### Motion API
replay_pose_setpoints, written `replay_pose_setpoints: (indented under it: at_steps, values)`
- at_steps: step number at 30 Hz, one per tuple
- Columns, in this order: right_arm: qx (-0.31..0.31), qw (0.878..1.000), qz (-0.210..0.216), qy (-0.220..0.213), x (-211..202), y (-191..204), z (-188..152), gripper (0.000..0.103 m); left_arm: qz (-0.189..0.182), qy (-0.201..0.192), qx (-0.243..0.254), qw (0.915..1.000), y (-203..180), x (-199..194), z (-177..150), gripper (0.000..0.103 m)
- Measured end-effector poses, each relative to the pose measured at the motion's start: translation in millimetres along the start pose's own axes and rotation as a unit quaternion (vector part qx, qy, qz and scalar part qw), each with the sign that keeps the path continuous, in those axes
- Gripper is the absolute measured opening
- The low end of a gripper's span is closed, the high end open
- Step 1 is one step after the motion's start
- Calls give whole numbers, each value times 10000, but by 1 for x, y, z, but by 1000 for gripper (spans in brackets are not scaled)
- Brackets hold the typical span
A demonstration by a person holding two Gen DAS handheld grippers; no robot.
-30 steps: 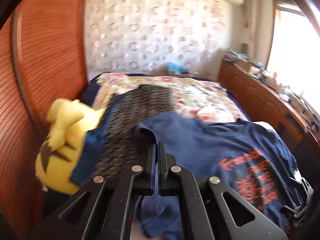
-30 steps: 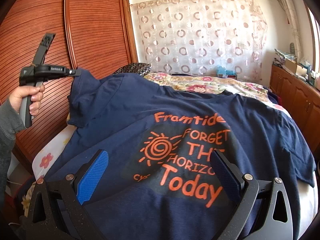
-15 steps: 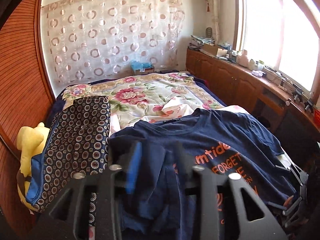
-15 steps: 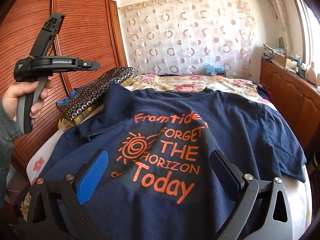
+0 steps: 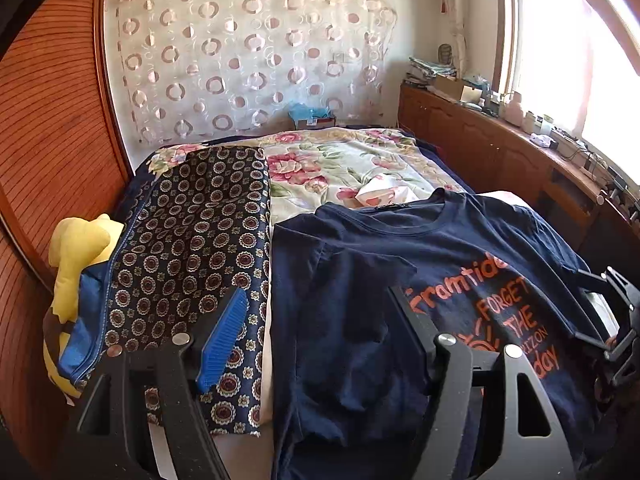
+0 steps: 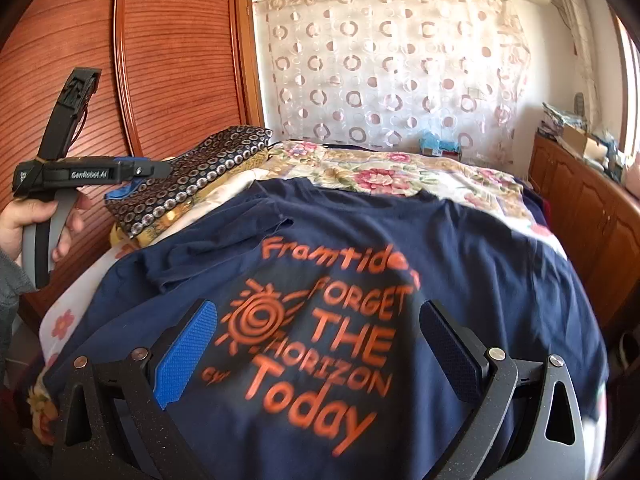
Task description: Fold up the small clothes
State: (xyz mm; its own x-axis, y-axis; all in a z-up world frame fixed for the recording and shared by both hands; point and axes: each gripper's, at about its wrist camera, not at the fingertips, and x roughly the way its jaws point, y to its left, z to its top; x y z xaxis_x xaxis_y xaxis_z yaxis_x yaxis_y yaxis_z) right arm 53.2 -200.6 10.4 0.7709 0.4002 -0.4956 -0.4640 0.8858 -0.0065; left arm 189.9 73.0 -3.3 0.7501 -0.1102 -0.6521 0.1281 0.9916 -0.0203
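A navy T-shirt (image 5: 460, 248) with orange lettering (image 6: 320, 320) lies face up on the bed. Its left sleeve (image 5: 352, 280) is folded inward over the body. My left gripper (image 5: 320, 320) hovers above that sleeve, its jaws opening, and the cloth lies loose below them, not pinched. In the right wrist view a hand (image 6: 28, 220) holds the left gripper (image 6: 156, 168) at the bed's left edge. My right gripper (image 6: 320, 344) stands open over the printed chest, nothing between its pads. It shows at the far right of the left wrist view as the right gripper (image 5: 612, 320).
A folded dark patterned cloth (image 5: 192, 260) and a yellow plush toy (image 5: 76, 256) lie left of the shirt. A floral bedspread (image 5: 352, 164) covers the far bed. A wooden wardrobe (image 6: 168, 80) stands on the left, a low cluttered cabinet (image 5: 500, 152) on the right.
My left gripper was shut on the shirt's sleeve; it let go, opened wide and drew away. The sleeve dropped flat onto the shirt. The right gripper shifted slightly.
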Motion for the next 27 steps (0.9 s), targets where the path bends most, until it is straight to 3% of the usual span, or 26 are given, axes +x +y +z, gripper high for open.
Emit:
replay_pose_setpoints:
  at_steps: [6, 16, 24, 27]
  values:
    - [-128, 9995, 161, 248, 33, -17, 29, 89, 84, 196, 194, 9996, 2, 29, 5, 71]
    - [-292, 9902, 1047, 880, 119, -22, 65, 52, 102, 223, 64, 9997, 22, 31, 18, 71]
    - [-673, 9781, 1393, 1393, 187, -16, 91, 49, -21, 140, 7, 9999, 31, 20, 33, 71]
    - [-689, 9735, 1573, 1512, 202, -17, 99, 42, 8, 104, 37, 9999, 34, 16, 36, 71]
